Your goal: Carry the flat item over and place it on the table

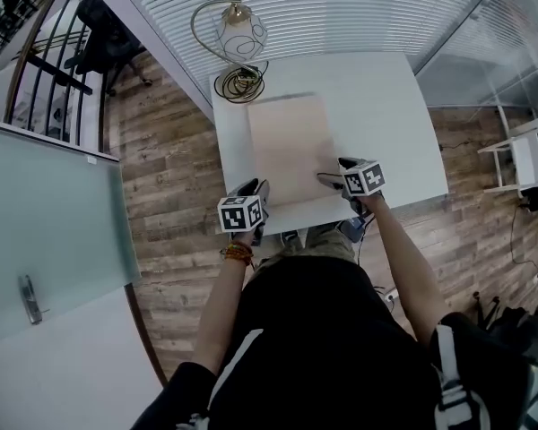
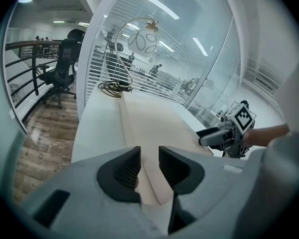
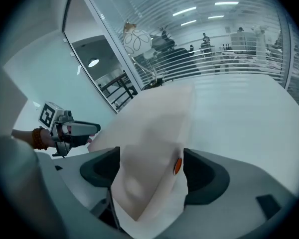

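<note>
A beige flat pad [image 1: 287, 146] lies lengthwise on the white table [image 1: 394, 106]. My left gripper [image 1: 256, 189] is at the pad's near left corner. In the left gripper view its jaws [image 2: 149, 156] stand a little apart, with the pad's edge [image 2: 139, 133] running between them and no pad pressing on it. My right gripper [image 1: 332, 177] is at the near right edge. In the right gripper view the pad [image 3: 154, 133] rises bunched between the jaws [image 3: 150, 158] and fills the gap from one pad to the other.
A wire lamp with a glass globe [image 1: 238, 30] and a coiled cable [image 1: 240, 83] stand at the table's far left corner. A glass wall with blinds runs behind the table. A white shelf [image 1: 524, 155] stands on the right and an office chair [image 2: 65, 63] on the left.
</note>
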The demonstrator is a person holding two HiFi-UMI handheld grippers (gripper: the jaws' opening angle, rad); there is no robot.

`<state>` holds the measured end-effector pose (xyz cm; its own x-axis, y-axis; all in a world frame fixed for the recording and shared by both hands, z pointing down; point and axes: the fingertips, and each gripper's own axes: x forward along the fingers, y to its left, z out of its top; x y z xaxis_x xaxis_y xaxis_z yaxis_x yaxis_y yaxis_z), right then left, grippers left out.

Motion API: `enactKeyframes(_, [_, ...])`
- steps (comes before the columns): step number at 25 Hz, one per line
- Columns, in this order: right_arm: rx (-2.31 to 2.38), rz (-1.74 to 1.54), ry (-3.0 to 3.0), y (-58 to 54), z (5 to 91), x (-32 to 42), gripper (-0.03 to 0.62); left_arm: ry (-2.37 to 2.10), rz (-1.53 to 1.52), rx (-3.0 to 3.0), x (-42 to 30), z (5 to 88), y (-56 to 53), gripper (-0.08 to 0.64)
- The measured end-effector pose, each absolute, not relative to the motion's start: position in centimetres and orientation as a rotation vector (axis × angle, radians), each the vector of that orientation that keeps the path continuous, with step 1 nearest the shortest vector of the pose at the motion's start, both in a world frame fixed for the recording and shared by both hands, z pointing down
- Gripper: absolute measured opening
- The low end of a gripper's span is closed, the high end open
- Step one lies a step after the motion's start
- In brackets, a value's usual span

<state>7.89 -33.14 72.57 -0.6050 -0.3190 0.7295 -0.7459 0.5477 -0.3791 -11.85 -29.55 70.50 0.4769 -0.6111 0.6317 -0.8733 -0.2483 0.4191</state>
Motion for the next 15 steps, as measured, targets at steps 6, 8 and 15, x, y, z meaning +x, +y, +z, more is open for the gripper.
enactKeyframes(6, [0.972, 0.883, -2.28, -35.1, 68.3, 9.1, 0.399, -1.306, 0.381, 2.03, -13.0, 67.0, -30.8, 0.124])
enactKeyframes(8, [0.984, 0.812, -2.317, -35.6, 66.5, 8.8, 0.399, -1.344, 0.339, 2.078, -13.0, 64.8, -31.7, 0.123])
enactKeyframes(15, [1.041, 0.561, -2.433, -36.6, 60.1, 6.5, 0.399, -1.44, 0.269, 2.31, -11.4, 56.0, -34.2, 0.115])
